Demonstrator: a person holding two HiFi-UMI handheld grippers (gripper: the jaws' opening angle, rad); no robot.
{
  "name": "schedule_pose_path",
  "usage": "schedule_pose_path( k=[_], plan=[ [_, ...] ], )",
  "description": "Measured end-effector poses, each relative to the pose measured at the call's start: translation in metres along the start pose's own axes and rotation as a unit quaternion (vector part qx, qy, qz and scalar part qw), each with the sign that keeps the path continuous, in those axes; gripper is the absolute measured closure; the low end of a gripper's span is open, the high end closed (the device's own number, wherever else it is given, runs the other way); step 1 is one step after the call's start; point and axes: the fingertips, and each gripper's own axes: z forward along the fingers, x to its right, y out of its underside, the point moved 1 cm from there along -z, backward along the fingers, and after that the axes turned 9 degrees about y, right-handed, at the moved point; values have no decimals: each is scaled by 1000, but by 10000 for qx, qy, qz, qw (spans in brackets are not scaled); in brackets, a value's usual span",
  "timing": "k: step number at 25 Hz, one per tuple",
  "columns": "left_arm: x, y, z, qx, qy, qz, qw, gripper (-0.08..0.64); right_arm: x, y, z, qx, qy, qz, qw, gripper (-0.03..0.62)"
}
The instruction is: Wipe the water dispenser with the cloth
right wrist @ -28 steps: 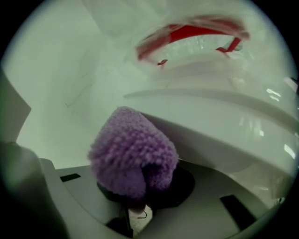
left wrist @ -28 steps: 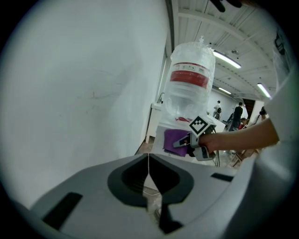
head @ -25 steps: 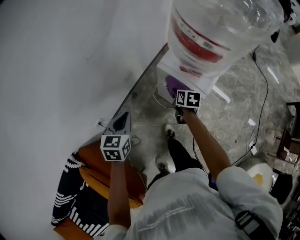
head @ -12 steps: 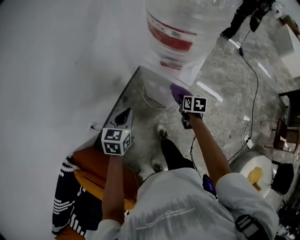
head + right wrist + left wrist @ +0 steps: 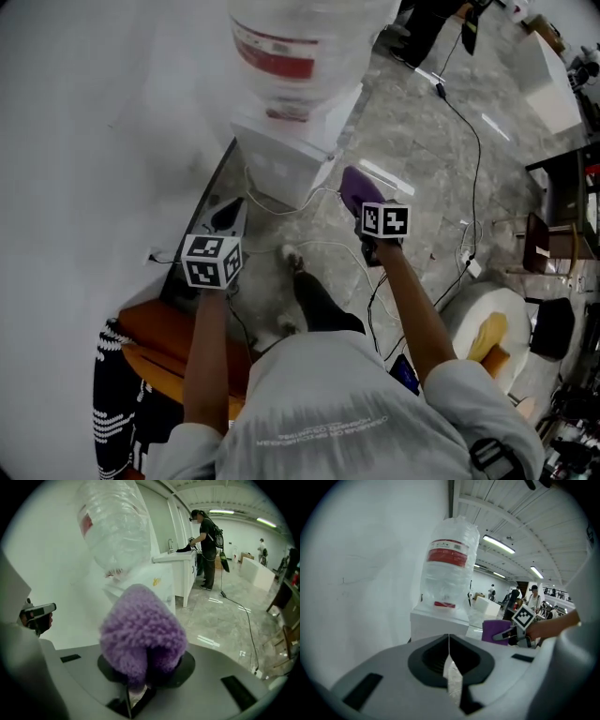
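- The fingers of the right gripper [image 5: 140, 679] were clamped on a purple fluffy cloth [image 5: 140, 630], which rose out of the jaws and filled the middle of the right gripper view.
- The fingers of the left gripper [image 5: 449, 641] were pressed together, with nothing between them.
- A white wall [image 5: 94, 112] took the whole left side of the head view.
- A grey glossy floor [image 5: 441, 187] covered the right side of that view.
- The water dispenser [image 5: 291, 159], a white box, stood at the upper centre of the head view, close against the wall.
- A big clear bottle [image 5: 300, 37] with a red label sat on top of the dispenser.
- In the head view the cloth [image 5: 352, 186] was just to the right of the dispenser's body and below it. A narrow strip of floor showed between the two.
- The left gripper [image 5: 230, 214] was lower left of the dispenser, near the wall and well apart from the right gripper [image 5: 356, 192].
- An orange object [image 5: 150, 342] lay at the lower left of the head view, with a black and white striped fabric [image 5: 112, 412] beside it.
- Another person [image 5: 206, 531] in dark clothes stood at a white counter [image 5: 176, 559] in the upper centre of the right gripper view.
- A thin black cable [image 5: 466, 122] ran over the floor at the upper right of the head view.
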Motion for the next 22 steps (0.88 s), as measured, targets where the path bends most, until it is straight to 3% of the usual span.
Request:
schedule_pose_path(
  k=[7,15,22],
  plan=[
    [13,5,2,19,1,-49,10000,541,-2,27,-12,-154,-245,-167,9994,503],
    [-27,24,-15,-59,-561,-441,9974,541,-79,27,40,-472,-995,-607,9921,503],
    [-86,49,-20,-133,-1084,-1036,9886,541,-153,28,109,-920,-1468,-1092,9788,502]
  ],
)
